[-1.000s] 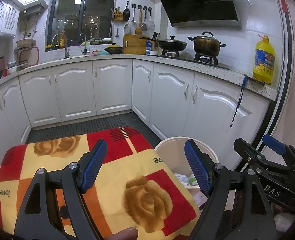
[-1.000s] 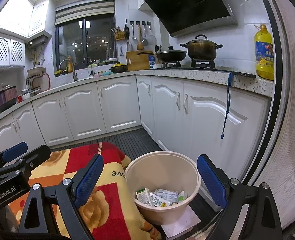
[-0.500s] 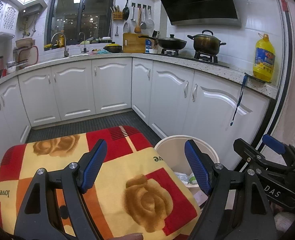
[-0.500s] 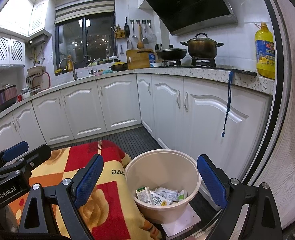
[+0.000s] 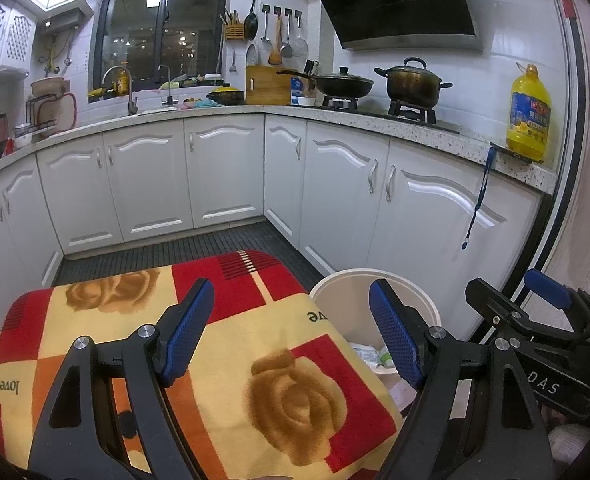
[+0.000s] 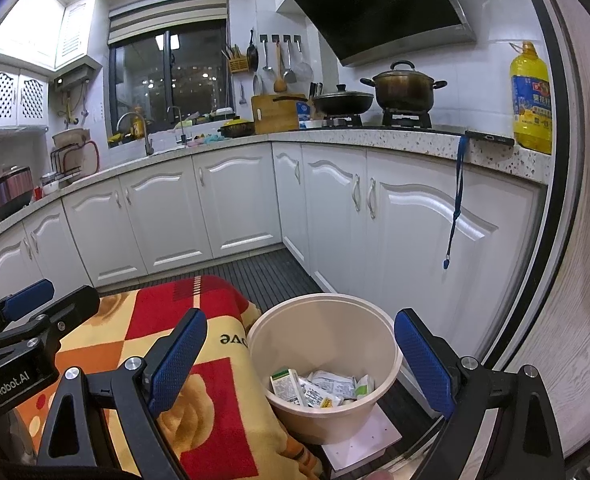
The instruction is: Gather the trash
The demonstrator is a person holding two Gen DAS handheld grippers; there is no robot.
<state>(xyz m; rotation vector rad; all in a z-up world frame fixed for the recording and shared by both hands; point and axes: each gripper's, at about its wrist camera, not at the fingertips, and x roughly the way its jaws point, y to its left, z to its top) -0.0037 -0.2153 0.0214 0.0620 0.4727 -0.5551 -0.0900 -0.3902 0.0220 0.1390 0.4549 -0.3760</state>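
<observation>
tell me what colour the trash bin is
Beige, or cream: the trash bin shows best in the right wrist view, with paper scraps inside.

Left gripper (image 5: 291, 334), right gripper (image 6: 301, 356): jaws wide, empty.

Both wrist views look forward and slightly down, side by side. They share the bin (image 5: 375, 280) (image 6: 327, 360) and cloth-covered worktop (image 5: 231, 360) (image 6: 215, 400) close below

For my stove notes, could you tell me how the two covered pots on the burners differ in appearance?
The right pot is tall, deep and brownish, with two side loop handles; the left pan is shallow, wide and black, with one long handle pointing left. The pot stands higher than the pan. Both sit on burner grates with their lids on.
</observation>
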